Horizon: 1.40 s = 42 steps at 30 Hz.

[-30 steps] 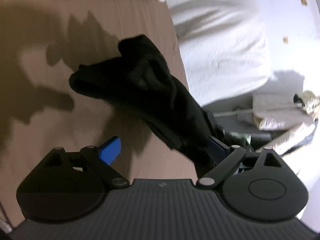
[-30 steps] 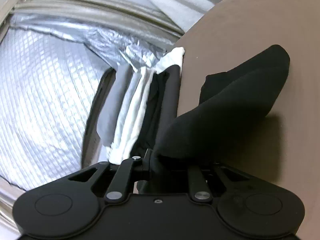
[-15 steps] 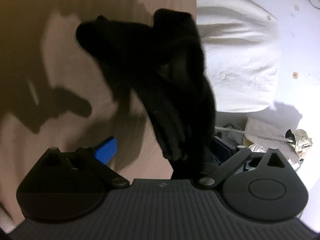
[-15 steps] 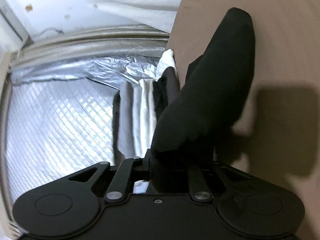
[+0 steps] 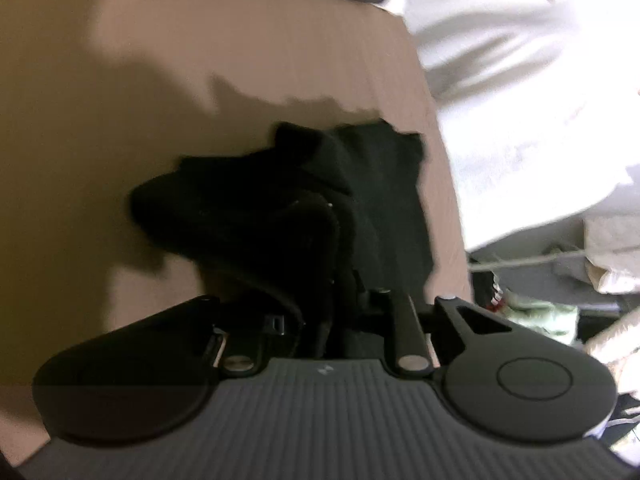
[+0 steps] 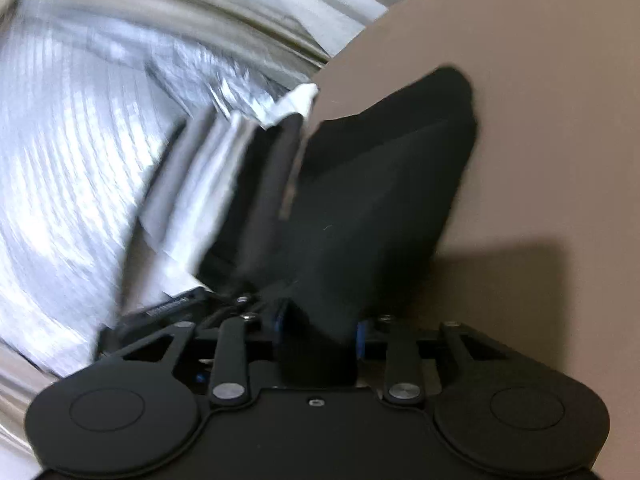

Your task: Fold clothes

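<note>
A black garment [image 5: 260, 208] lies bunched on the tan bed sheet [image 5: 200, 60], close to the sheet's right edge. My left gripper [image 5: 336, 276] is closing on its near end, and the cloth is gathered between the jaws and hides the fingertips. In the right wrist view the same black garment [image 6: 380, 184] runs from the bed sheet [image 6: 540, 120] down into my right gripper [image 6: 320, 328]. Its jaws are opening; the blue pads [image 6: 280, 320] show on either side of the fold that still sits between them.
A stack of folded grey, white and black clothes [image 6: 224, 184] lies beyond the garment at the bed's edge, against a silver quilted sheet [image 6: 60, 160]. A white duvet [image 5: 520, 120] hangs right of the bed, with cluttered items on the floor [image 5: 600, 260].
The left jaws, wide apart before, have closed in on the black cloth, which has dropped into a heap on the sheet. The right jaws have parted, baring their blue pads.
</note>
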Motion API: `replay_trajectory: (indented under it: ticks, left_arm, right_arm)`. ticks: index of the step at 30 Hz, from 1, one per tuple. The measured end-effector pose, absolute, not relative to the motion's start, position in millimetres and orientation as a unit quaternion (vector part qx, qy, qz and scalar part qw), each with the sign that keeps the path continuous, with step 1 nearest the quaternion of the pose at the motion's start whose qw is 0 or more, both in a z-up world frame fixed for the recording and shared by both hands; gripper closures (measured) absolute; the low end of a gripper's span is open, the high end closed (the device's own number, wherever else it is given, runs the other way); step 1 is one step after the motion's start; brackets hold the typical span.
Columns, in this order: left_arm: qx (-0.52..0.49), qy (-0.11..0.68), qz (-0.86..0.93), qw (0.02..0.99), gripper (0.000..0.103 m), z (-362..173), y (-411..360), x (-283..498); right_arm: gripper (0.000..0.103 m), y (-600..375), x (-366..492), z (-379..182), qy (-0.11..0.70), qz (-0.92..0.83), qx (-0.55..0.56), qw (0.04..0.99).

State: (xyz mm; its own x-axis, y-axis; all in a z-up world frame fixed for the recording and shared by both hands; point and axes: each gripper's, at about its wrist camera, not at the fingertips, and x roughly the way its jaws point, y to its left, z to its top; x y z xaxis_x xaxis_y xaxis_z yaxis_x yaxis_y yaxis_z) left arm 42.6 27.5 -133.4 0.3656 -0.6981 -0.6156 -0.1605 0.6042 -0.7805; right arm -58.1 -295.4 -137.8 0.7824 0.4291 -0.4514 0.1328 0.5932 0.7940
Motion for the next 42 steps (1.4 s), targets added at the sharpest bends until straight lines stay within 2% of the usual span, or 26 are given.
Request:
replay_trajectory:
  ticks: [2, 8, 11, 16, 19, 21, 24, 25, 26, 27, 30, 31, 32, 35, 38, 40, 42]
  left_arm:
    - [-0.409, 0.551, -0.177, 0.705, 0.084, -139.6, 32.0, 48.2]
    - [-0.358, 0.545, -0.192, 0.734, 0.085, -122.3, 26.8, 52.7]
    - [-0.329, 0.543, -0.199, 0.747, 0.085, -114.3, 20.5, 49.6]
    - [-0.289, 0.538, -0.213, 0.763, 0.085, -100.9, 10.1, 38.9]
    - [-0.295, 0.542, -0.21, 0.758, 0.085, -105.7, 16.4, 40.2]
    - [-0.296, 0.544, -0.211, 0.756, 0.085, -125.5, 25.5, 47.7]
    - [-0.271, 0.54, -0.215, 0.767, 0.085, -127.1, 20.6, 50.1]
    - [-0.256, 0.536, -0.218, 0.774, 0.085, -127.4, 13.0, 52.8]
    - [-0.24, 0.532, -0.221, 0.781, 0.085, -127.8, 5.5, 55.5]
    - [-0.224, 0.528, -0.223, 0.788, 0.085, -128.1, -2.1, 58.2]
    - [-0.157, 0.511, -0.23, 0.813, 0.085, -128.0, -25.3, 60.4]
    - [-0.151, 0.502, -0.23, 0.82, 0.086, -125.3, -32.3, 57.5]
    - [-0.142, 0.49, -0.234, 0.828, 0.087, -121.3, -34.3, 53.6]
    - [-0.113, 0.449, -0.253, 0.849, 0.088, -106.2, -32.8, 42.0]
    - [-0.091, 0.402, -0.265, 0.871, 0.088, -90.9, -36.5, 38.9]
    - [-0.077, 0.371, -0.272, 0.885, 0.088, -83.5, -38.5, 40.5]
    - [-0.021, 0.344, -0.275, 0.898, 0.088, -86.7, -58.3, 50.2]
  right_arm:
    - [0.065, -299.2, -57.8, -139.6, 0.333, 0.091, 0.431, 0.834]
    - [0.063, -323.7, -64.0, -159.2, 0.321, 0.126, 0.529, 0.776]
    - [0.057, -327.3, -71.3, -148.6, 0.335, 0.137, 0.493, 0.791]
    - [0.053, -316.6, -74.5, -111.8, 0.363, 0.115, 0.306, 0.873]
    - [0.049, -343.2, -74.7, -115.2, 0.345, 0.062, 0.315, 0.882]
    - [0.049, -365.1, -60.9, -129.1, 0.339, 0.029, 0.36, 0.869]
    - [0.046, -388.1, -29.3, -150.1, 0.321, -0.006, 0.419, 0.849]
    - [0.043, -388.4, -15.4, -154.0, 0.314, 0.002, 0.419, 0.852]
    - [0.035, -387.0, -0.1, -157.7, 0.313, 0.008, 0.414, 0.855]
    - [0.032, -384.5, 15.1, -161.4, 0.316, 0.002, 0.406, 0.857]
    - [0.032, -375.0, 57.1, -159.5, 0.317, -0.013, 0.348, 0.882]
    - [0.049, -371.2, 69.0, -154.5, 0.317, -0.013, 0.322, 0.892]
    - [0.081, -367.5, 80.9, -149.5, 0.317, -0.012, 0.296, 0.901]
    - [0.082, -357.0, 75.6, -116.9, 0.282, -0.015, 0.221, 0.934]
    - [0.082, -352.1, 46.8, -85.6, 0.22, -0.017, 0.201, 0.954]
    - [0.082, -350.4, 35.2, -72.0, 0.204, -0.036, 0.177, 0.962]
    - [0.082, -355.0, 32.9, -67.0, 0.21, -0.052, 0.167, 0.962]
